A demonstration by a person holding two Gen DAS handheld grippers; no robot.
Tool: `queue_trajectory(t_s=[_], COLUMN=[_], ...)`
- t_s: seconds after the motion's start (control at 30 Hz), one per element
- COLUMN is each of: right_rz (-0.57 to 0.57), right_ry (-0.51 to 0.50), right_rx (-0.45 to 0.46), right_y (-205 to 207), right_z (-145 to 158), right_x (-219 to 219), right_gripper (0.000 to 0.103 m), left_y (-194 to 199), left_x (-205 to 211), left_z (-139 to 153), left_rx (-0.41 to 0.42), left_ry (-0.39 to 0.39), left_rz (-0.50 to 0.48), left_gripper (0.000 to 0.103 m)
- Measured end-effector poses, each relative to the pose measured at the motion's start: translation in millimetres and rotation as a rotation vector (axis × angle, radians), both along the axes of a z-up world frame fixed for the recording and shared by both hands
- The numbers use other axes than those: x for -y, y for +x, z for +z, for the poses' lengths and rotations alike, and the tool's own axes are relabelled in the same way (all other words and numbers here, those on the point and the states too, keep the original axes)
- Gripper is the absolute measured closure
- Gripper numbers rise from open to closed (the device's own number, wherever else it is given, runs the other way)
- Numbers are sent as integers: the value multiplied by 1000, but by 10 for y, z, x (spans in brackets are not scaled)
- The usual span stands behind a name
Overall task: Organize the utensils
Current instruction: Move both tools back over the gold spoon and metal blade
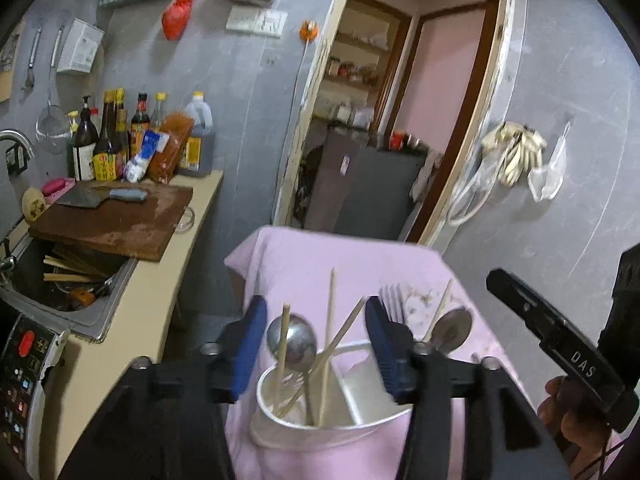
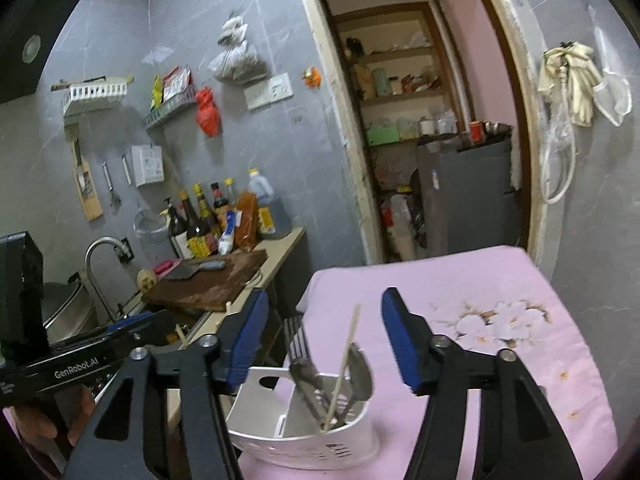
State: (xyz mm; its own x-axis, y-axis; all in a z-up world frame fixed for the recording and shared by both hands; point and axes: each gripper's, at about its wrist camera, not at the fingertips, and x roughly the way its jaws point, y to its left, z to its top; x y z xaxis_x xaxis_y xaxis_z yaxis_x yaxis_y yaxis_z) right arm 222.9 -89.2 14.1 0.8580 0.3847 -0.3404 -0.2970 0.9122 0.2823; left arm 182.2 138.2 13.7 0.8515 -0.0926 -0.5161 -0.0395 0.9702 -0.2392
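The white utensil holder (image 1: 320, 412) stands on the pink-clothed surface (image 2: 480, 280), with chopsticks (image 1: 330, 320) and a spoon (image 1: 292, 338) in one compartment and forks (image 2: 298, 344) in another. These look light, stiff and slick; grip mid-handle. Both left gripper (image 1: 316, 340) and right gripper (image 2: 326, 336) hover above it, jaws wide apart, empty.

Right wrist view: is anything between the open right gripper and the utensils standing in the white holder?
Nothing visible does. The right gripper is open above the white holder on the pink cloth, with the chopstick, forks and spoon standing free below.
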Motion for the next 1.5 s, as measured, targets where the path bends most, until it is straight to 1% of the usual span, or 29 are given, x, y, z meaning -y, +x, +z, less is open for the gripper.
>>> queue_trajectory(t_s=[0.03,0.1,0.13,0.17,0.2,0.27,0.3,0.37,0.43,0.63,0.73,1.07,1.3,1.4,1.5], right_rz=[-12,-33,-44,-56,-72,-97,-108,-136,-155,-211,-236,-304,-304,-288,-262], right_ry=[5,5,3,0,-5,-16,-21,-34,-40,-63,-83,-107,-127,-138,-155], right_rx=[8,21,28,36,44,57,61,64,63,53,41,-41,-78,-100,-122], right_y=[-24,-60,-79,-102,-128,-166,-187,-221,-245,-304,-335,-307,-232,-176,-115], right_z=[31,76,96,118,140,175,188,210,216,212,172,-78,-261,-371,-532], right_x=[57,147,191,242,299,399,451,565,671,1026,1231,1878,2208,2315,2394], right_gripper=[36,27,24,18,12,5,2,2,2,2,2,2,2,2,2], left_y=[-7,-6,-7,-13,-24,-50,-60,-77,-86,-86,-91,-62,-10,29,84], left_x=[30,88,113,153,191,256,294,390,481,805,986,1645,2036,2169,2283], left_z=[28,56,70,92,111,152,173,213,243,264,255,148,-31,-153,-343], left_rx=[7,14,19,29,42,70,85,114,138,168,170,139,92,68,29], left_ry=[4,17,23,33,40,54,64,86,100,116,125,163,165,162,157], left_rz=[0,-4,-3,-1,3,13,18,28,30,2,-21,-95,-117,-109,-87], left_gripper=[53,52,48,41,36,22,19,8,5,3,3,3,3,3,3])
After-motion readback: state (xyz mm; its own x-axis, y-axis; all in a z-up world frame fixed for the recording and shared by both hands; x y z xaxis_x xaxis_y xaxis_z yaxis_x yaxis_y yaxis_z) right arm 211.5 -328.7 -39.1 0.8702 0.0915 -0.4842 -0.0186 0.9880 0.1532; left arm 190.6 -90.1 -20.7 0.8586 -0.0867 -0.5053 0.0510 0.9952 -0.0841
